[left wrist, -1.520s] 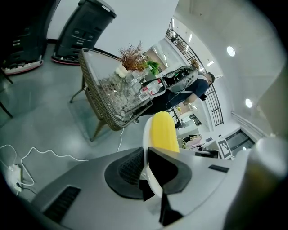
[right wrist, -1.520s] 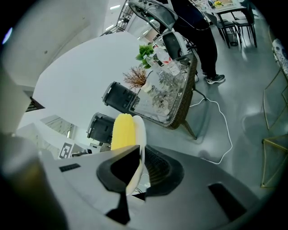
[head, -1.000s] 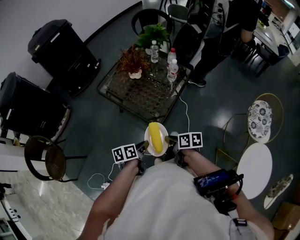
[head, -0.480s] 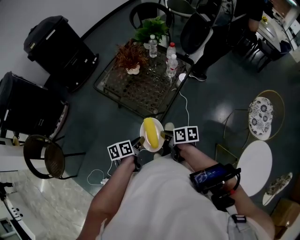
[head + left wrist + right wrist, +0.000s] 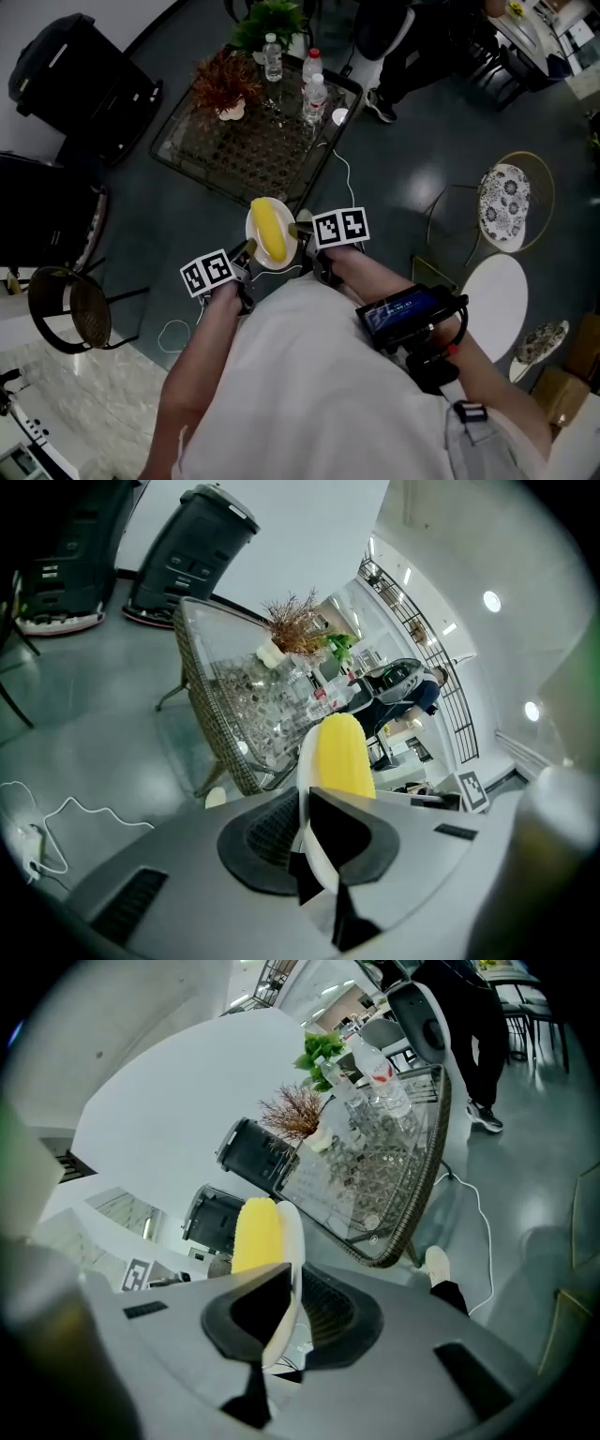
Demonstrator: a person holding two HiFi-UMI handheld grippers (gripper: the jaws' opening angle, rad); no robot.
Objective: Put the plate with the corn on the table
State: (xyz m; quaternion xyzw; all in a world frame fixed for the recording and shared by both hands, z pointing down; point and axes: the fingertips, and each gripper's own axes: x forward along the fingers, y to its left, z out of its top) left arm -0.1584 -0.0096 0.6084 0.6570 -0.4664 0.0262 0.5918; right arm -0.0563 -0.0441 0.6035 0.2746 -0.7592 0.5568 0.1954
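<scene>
A white plate with a yellow corn cob on it hangs in the air just short of the glass-topped wicker table. My left gripper is shut on the plate's left rim and my right gripper is shut on its right rim. The left gripper view shows the plate edge-on between the jaws with the corn above it. In the right gripper view the plate and corn stand the same way, with the table ahead.
On the table's far side stand a dried plant in a pot, a green plant and water bottles. Black bins are at the left, a wicker stool at lower left, round chairs at right. A cable runs across the floor. A person's legs are beyond the table.
The plate with the corn, held by both grippers, has moved forward toward the table, and the view has shifted with it.
</scene>
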